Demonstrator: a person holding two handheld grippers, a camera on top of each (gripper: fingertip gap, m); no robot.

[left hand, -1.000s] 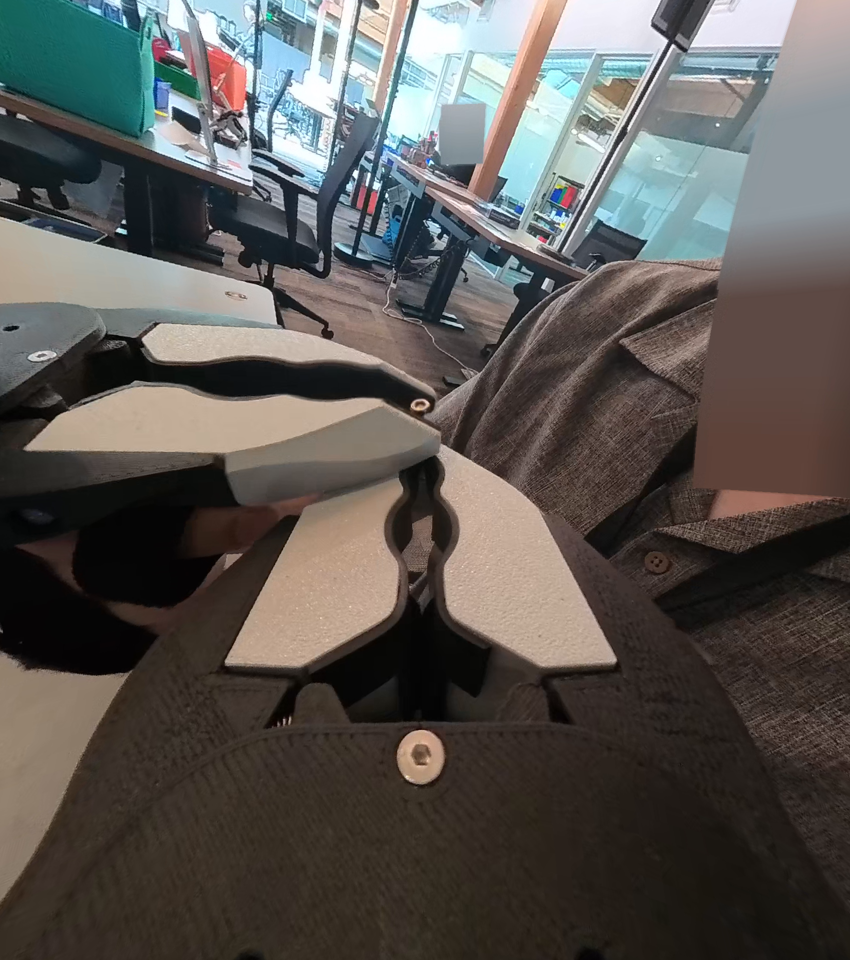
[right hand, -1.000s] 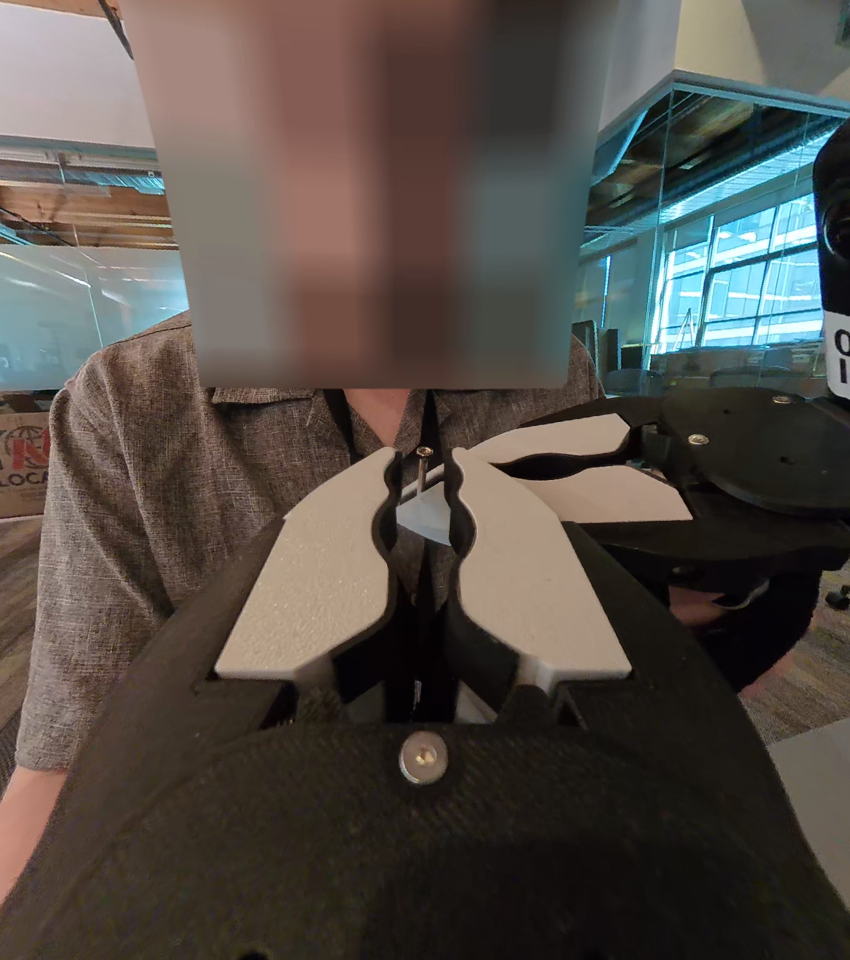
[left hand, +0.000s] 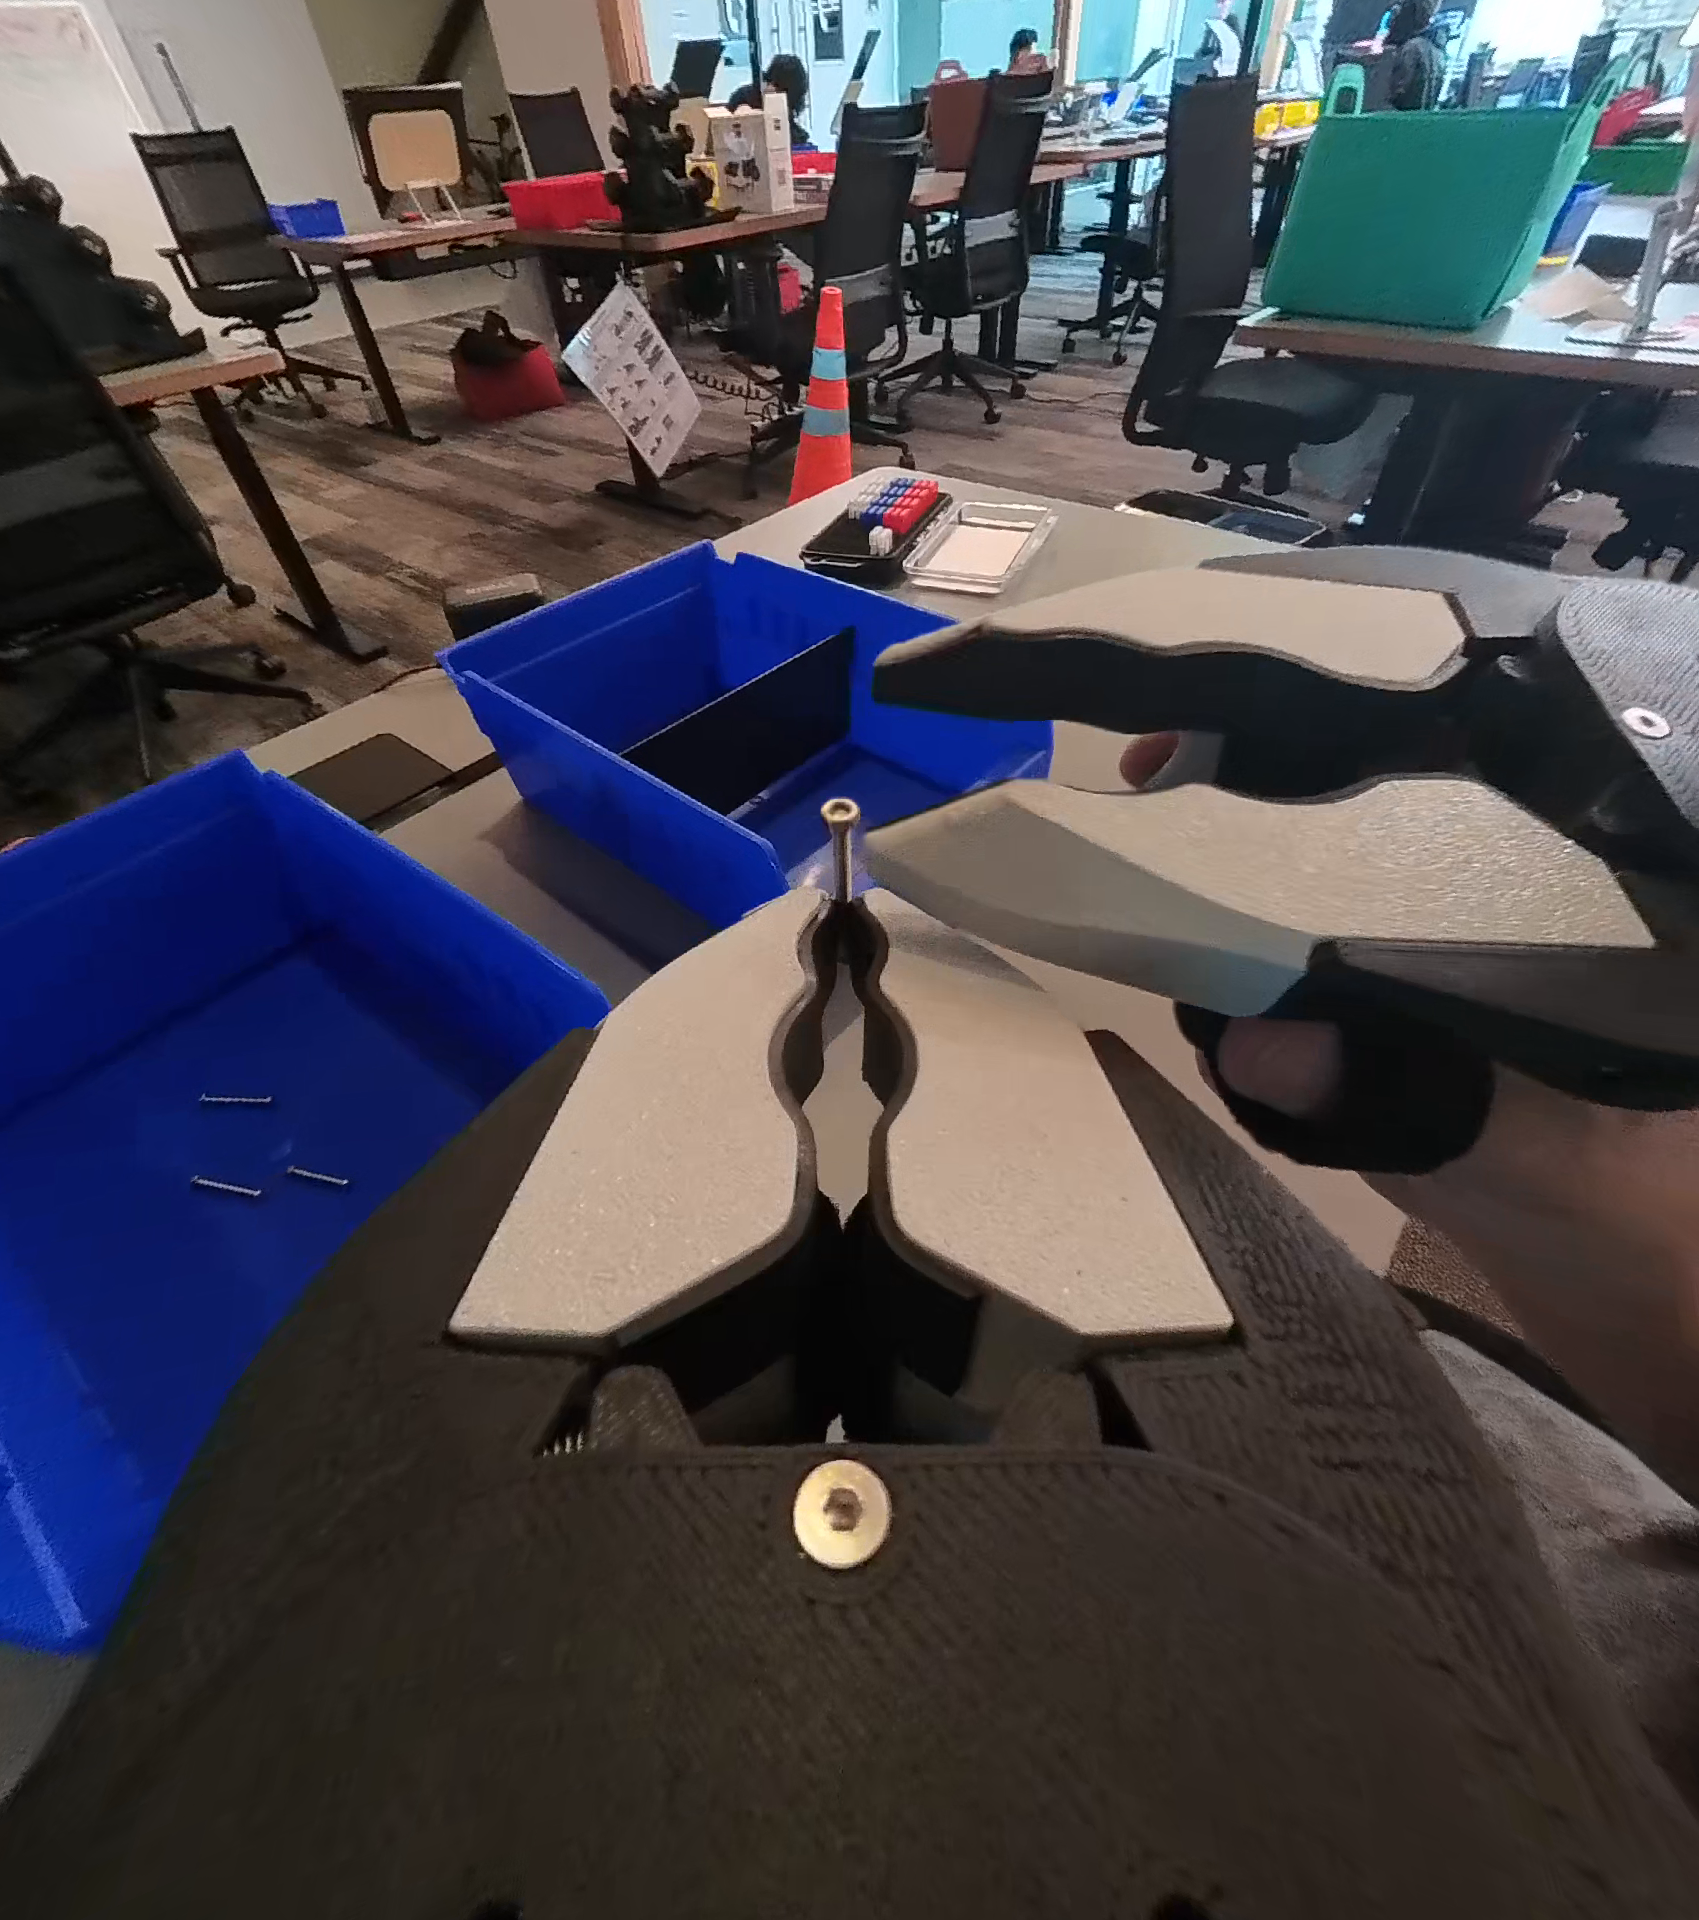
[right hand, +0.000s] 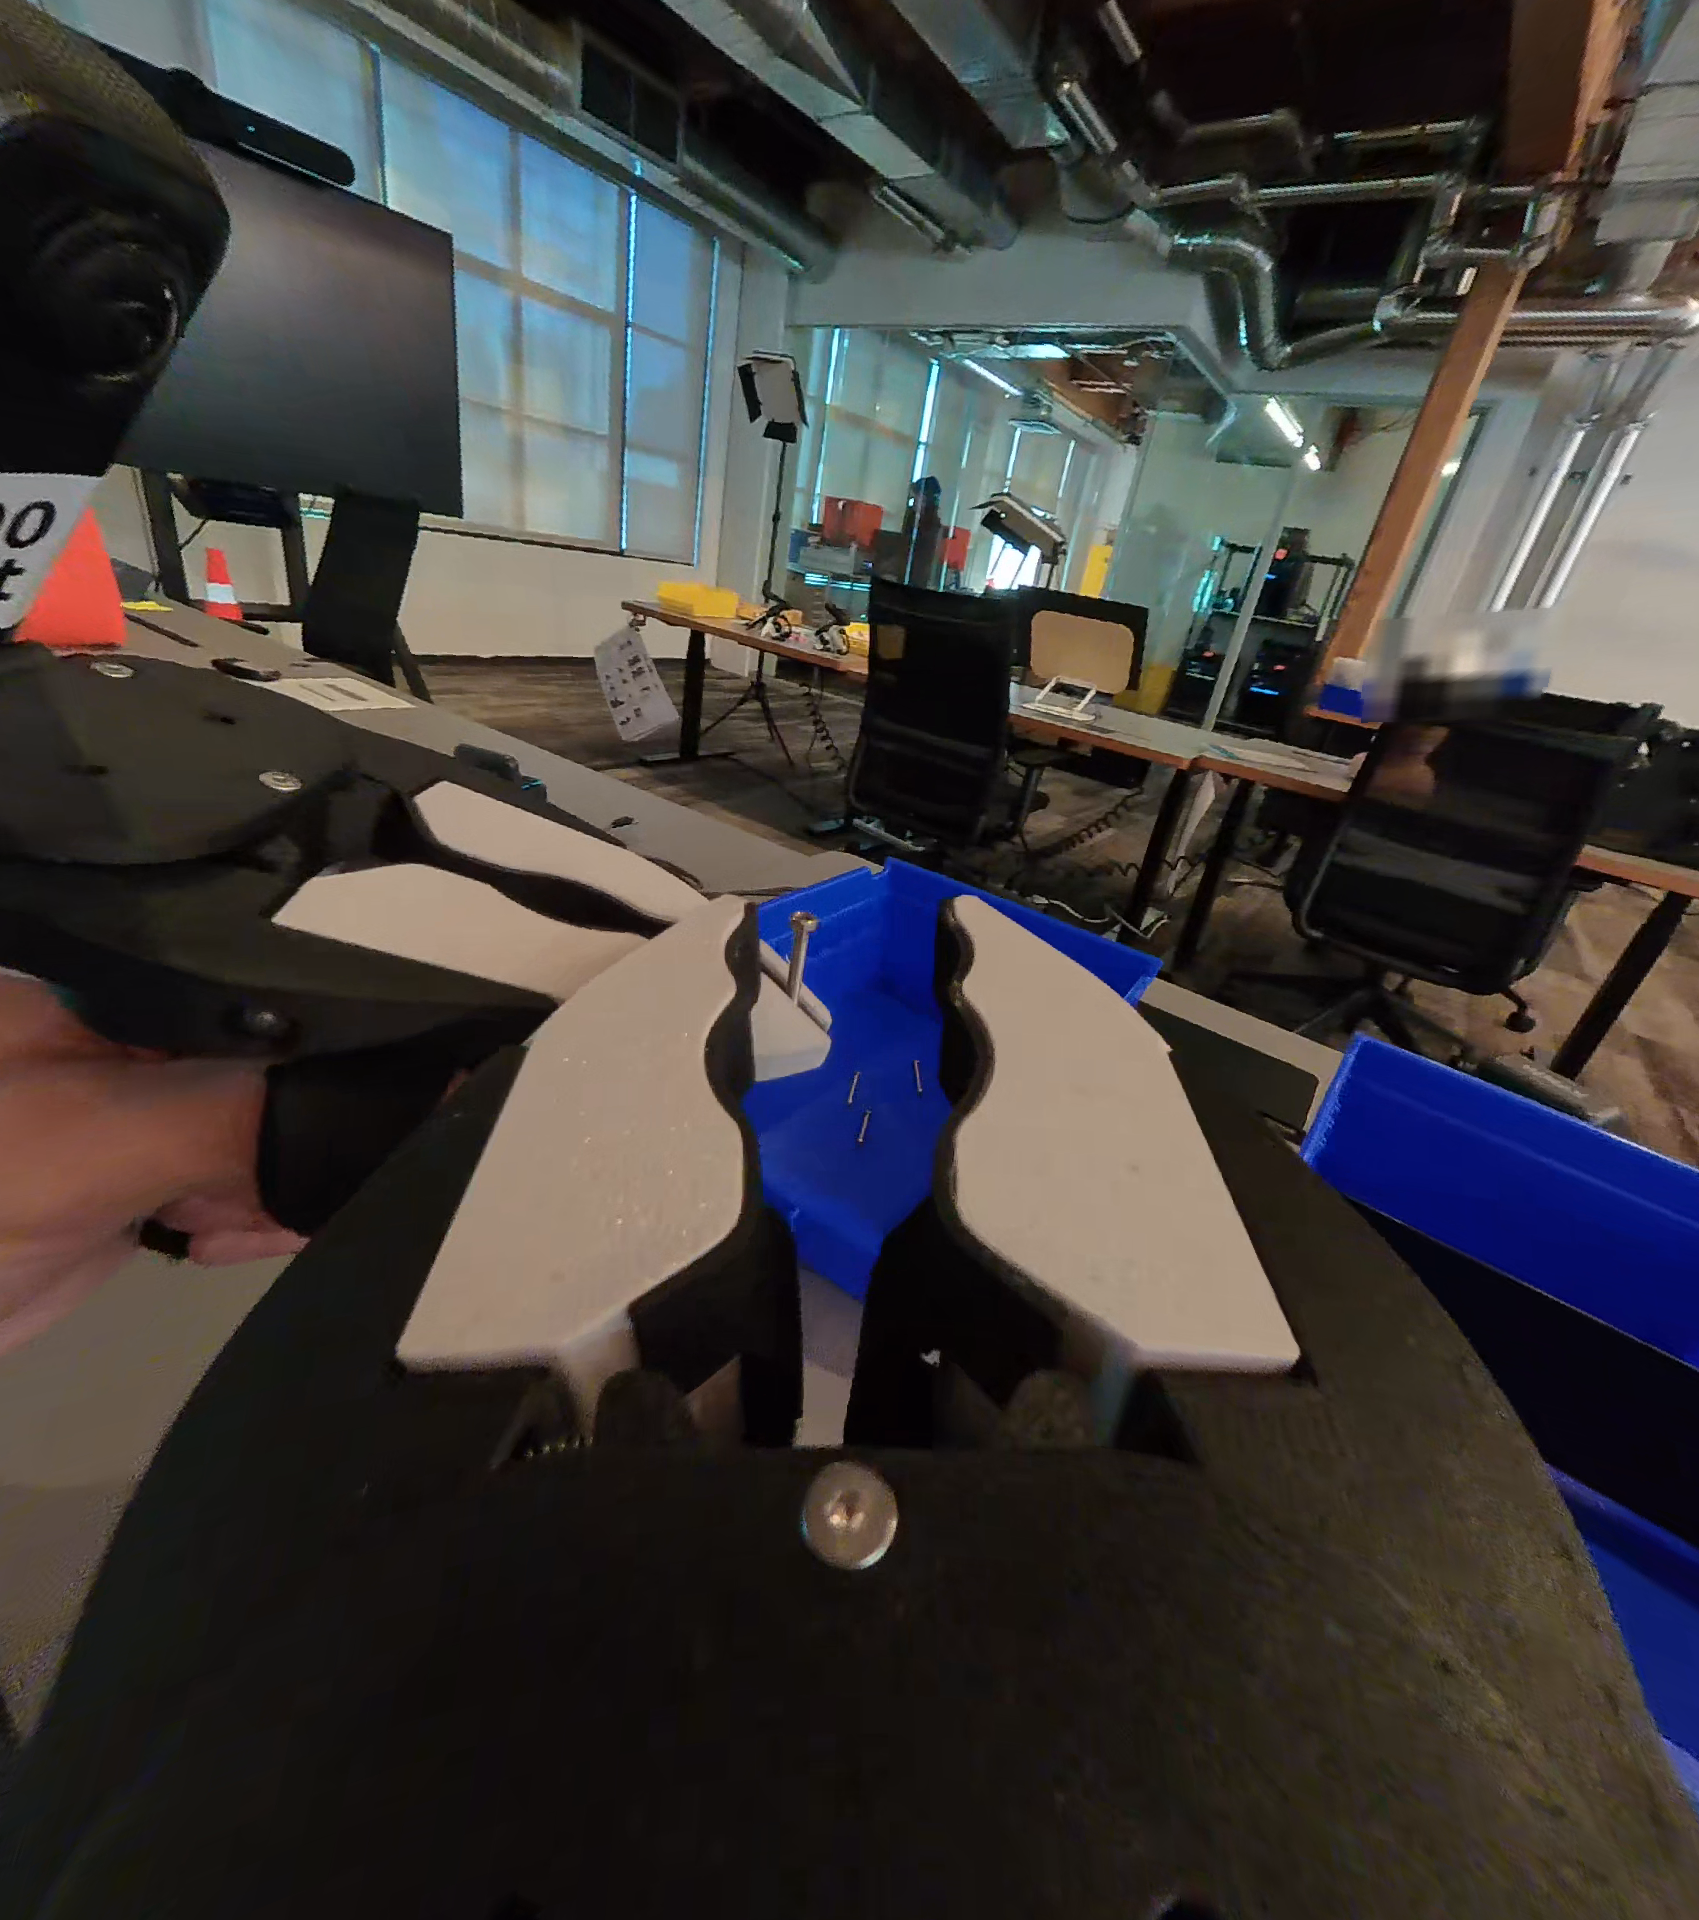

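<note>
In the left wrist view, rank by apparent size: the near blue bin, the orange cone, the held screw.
1. Near blue bin, though nearness inflates it.
2. Orange cone.
3. Screw in the shut left hand-held gripper.

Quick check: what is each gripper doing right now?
Left gripper: shut on a screw, head up.
Right gripper: open, empty, beside the screw.

The lower shank of a small screw (left hand: 840,847) is hidden between the closed tips of the left gripper (left hand: 843,914). That gripper's black body fills the bottom of the left wrist view and covers the near corner of a blue bin (left hand: 149,1039), whose left side runs off the frame. The right gripper (left hand: 876,753) enters from the right, its rear cut off. In the right wrist view a second blue bin (right hand: 1551,1174) is cropped at the right edge.
</note>
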